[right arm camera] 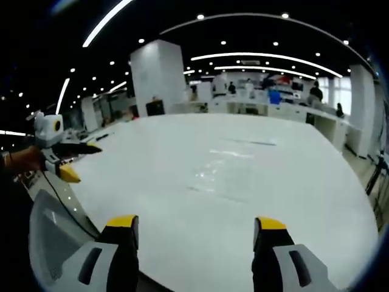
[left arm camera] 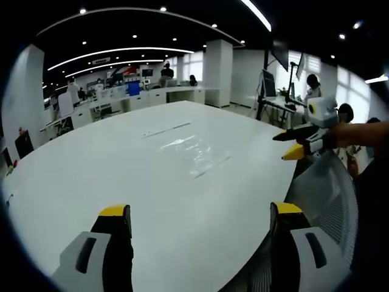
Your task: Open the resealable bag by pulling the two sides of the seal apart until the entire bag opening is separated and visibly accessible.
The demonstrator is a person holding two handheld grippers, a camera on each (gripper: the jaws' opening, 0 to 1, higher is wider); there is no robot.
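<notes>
On a broad white table in an open-plan office: clear resealable bag lying flat near the middle of the tabletop, its seal strip a thin line along one edge, untouched by either tool. Seen through the left gripper view, left gripper hovering over the near edge of the table, yellow-tipped jaws spread wide and empty, bag well ahead of them and slightly to their right. At the right edge of that view, right gripper held in a person's hand, yellow tips parted with nothing between, poised at the table's rim and well apart from the bag. Just below it, grey mesh chair back.

Through the right gripper view, same right gripper low over the table, jaws released and wide, bag faint and glossy ahead on the white surface. At the left of this view, left gripper gripped by a hand, jaws apart, beside the table edge, mesh chair back beneath.

Beyond the table: rows of desks, a white pillar, monitors, ceiling light strips, a few people standing at a distance.
</notes>
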